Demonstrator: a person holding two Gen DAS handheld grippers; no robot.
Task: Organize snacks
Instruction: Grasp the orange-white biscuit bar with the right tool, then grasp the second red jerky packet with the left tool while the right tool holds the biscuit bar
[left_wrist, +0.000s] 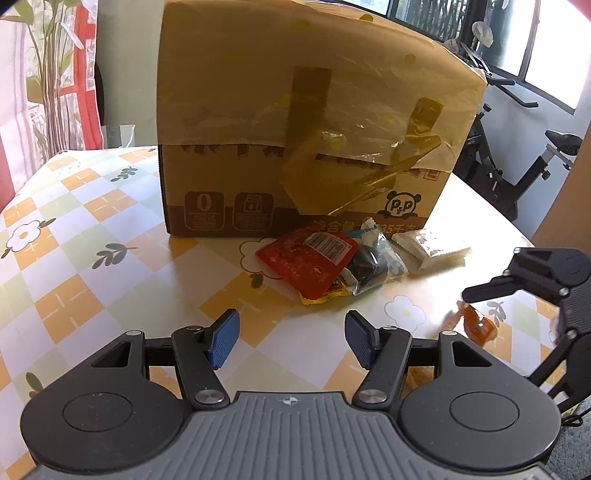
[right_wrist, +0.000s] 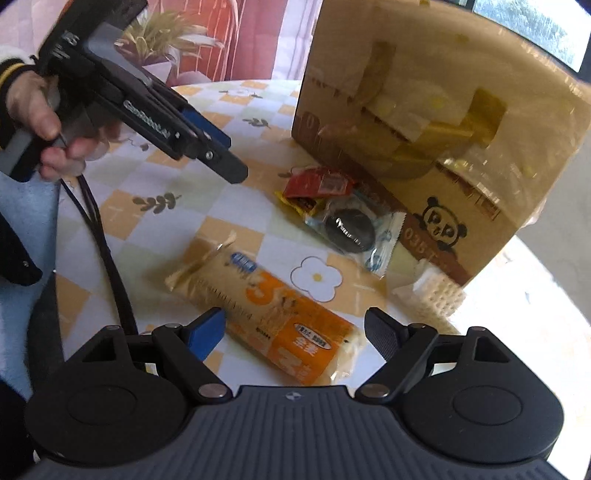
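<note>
The right tongs (right_wrist: 293, 330) gape wide around an orange biscuit packet (right_wrist: 269, 310) (lying flat on the worktop (right_wrist: 166, 236)). The left tongs (left_wrist: 291, 338) are also wide, empty, with a red sachet (left_wrist: 314, 266) ahead.

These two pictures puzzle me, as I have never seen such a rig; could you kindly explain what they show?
A person holds a hand-operated claw in each hand; each carries a camera looking along its fingers. One picture is from the left claw, one from the right claw. Both are open and hold nothing. On the checked tablecloth stands a cardboard box. Before it lie a red packet, a dark cookie in clear wrap and a white packet. The orange cracker pack lies between the right claw's fingers.
</note>
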